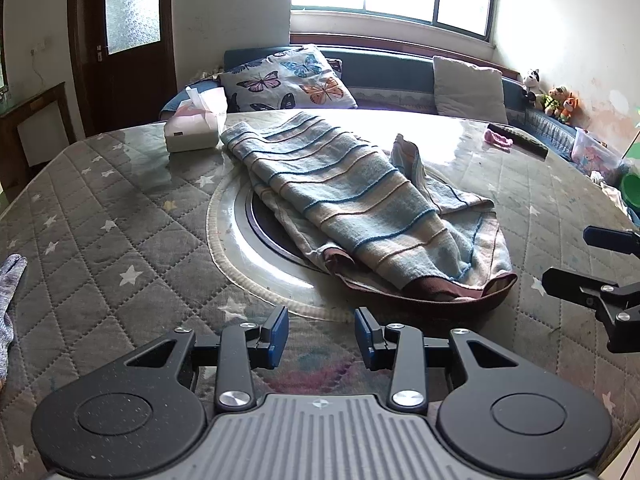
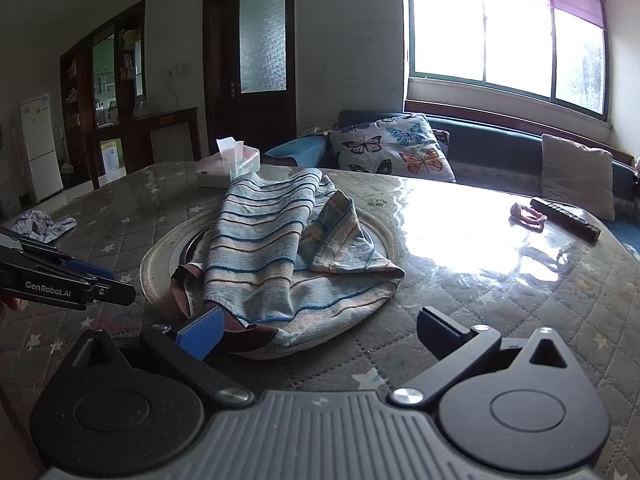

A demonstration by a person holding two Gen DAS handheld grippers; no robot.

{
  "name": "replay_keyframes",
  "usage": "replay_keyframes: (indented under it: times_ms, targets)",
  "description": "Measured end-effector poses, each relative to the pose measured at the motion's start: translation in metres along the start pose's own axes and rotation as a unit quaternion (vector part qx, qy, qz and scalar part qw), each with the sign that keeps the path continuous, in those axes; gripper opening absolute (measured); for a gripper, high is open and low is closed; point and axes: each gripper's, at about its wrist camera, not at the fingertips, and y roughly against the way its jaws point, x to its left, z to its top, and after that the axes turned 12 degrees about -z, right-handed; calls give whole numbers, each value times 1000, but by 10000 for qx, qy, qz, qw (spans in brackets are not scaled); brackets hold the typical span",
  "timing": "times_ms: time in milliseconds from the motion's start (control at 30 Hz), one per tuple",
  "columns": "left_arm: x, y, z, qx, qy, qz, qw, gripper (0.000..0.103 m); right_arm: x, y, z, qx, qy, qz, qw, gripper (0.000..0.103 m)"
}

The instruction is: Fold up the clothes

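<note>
A blue and beige striped knitted garment (image 1: pixel 352 200) with a brown hem lies loosely folded on the table (image 1: pixel 120 216), over a round inset at its middle. Its hem points toward me. My left gripper (image 1: pixel 322 334) is open just short of the hem, with nothing between its fingers. At the right edge of the left wrist view my right gripper (image 1: pixel 576 258) shows from the side. In the right wrist view the garment (image 2: pixel 272 240) lies straight ahead. There my right gripper (image 2: pixel 320 330) is wide open, its blue left pad (image 2: pixel 202 332) against the brown hem. My left gripper (image 2: pixel 108 282) shows at the left.
A tissue box (image 1: pixel 192 128) stands behind the garment. A dark remote (image 2: pixel 564 218) and a pink item (image 2: pixel 528 216) lie at the far right. A grey cloth (image 2: pixel 44 222) lies at the table's left edge. A sofa with a butterfly cushion (image 1: pixel 288 80) runs behind the table.
</note>
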Motion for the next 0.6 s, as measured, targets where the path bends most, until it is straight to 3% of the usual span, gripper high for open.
replay_keyframes:
  times_ms: [600]
  targets:
    - [-5, -7, -4, 139, -134, -10, 9998, 39, 10, 2, 7, -46, 3, 129, 9999, 103]
